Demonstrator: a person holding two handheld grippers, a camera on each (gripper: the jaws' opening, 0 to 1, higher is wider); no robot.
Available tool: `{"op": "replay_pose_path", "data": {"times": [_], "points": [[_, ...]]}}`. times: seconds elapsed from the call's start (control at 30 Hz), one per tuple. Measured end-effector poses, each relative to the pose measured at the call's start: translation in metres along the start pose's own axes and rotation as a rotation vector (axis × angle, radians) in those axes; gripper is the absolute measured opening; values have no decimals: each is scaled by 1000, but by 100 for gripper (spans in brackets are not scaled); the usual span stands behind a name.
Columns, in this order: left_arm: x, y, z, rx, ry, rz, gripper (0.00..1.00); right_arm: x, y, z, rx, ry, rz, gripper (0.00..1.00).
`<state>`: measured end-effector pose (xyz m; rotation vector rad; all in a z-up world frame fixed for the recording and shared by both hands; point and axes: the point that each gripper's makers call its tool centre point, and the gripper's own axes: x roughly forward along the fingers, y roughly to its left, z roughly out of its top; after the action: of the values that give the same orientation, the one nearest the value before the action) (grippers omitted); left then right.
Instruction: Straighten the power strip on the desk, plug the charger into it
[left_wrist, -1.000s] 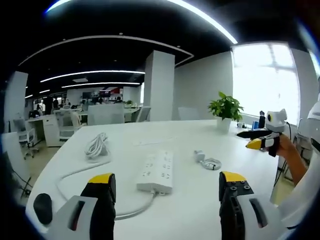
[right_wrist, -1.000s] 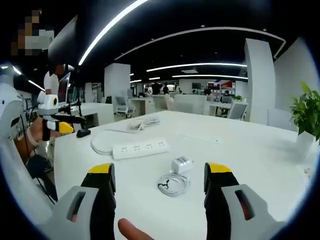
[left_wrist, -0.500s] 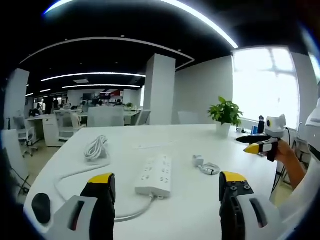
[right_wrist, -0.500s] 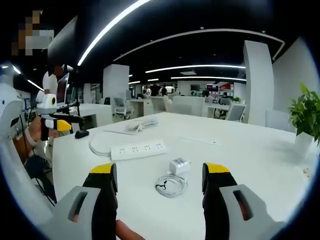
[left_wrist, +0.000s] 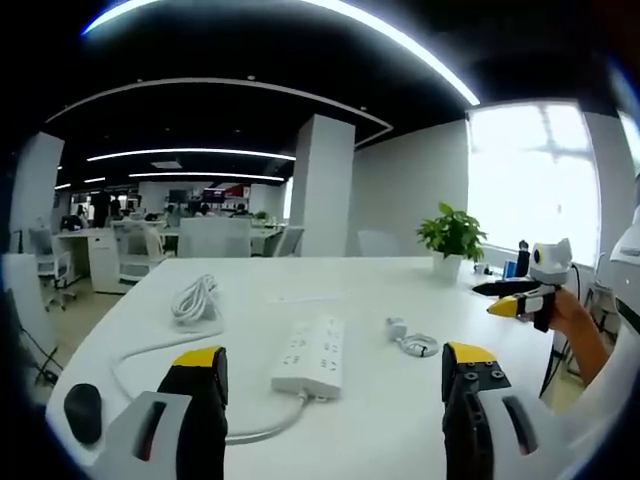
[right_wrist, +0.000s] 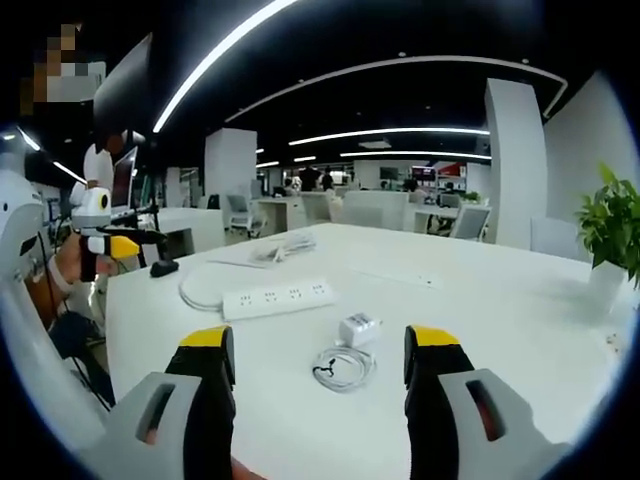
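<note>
White desk (left_wrist: 330, 420) holds the power strip (left_wrist: 312, 353) lying skewed, charger (right_wrist: 359, 329) just beside it toward the plant (left_wrist: 452, 235); left gripper (left_wrist: 330, 375) and right gripper (right_wrist: 318, 350) both spread, empty; risk: the strip's cord (left_wrist: 150, 345) resists straightening.

- Right gripper (right_wrist: 318, 352) low over white desk (right_wrist: 500, 330), yellow-tipped jaws spread apart, nothing between them.
- Charger (right_wrist: 358, 328) on desk ahead of jaws, coiled cable (right_wrist: 340, 368) just beside it.
- Power strip (right_wrist: 277, 297) farther back, its cord (right_wrist: 197, 290) looping left.
- Left gripper (right_wrist: 108, 240) at left edge, above desk edge.
- Plant (right_wrist: 612, 225) far right.
</note>
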<state>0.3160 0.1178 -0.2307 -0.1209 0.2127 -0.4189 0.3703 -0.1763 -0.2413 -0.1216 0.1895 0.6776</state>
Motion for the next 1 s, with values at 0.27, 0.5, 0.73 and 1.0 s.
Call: {"op": "replay_pose_path", "data": {"times": [0.27, 0.5, 0.73, 1.0], "points": [[-3, -3, 4, -12, -19, -7, 89, -4, 0, 0, -5, -3, -5, 67], [-3, -4, 12, -24, -67, -5, 87, -6, -1, 0, -2, -7, -8, 67], [-4, -4, 18, 21, -92, -4, 86, -5, -2, -1, 4, -6, -6, 67], [-4, 2, 6, -6, -45, 6, 84, -2, 2, -3, -1, 1, 3, 67]]}}
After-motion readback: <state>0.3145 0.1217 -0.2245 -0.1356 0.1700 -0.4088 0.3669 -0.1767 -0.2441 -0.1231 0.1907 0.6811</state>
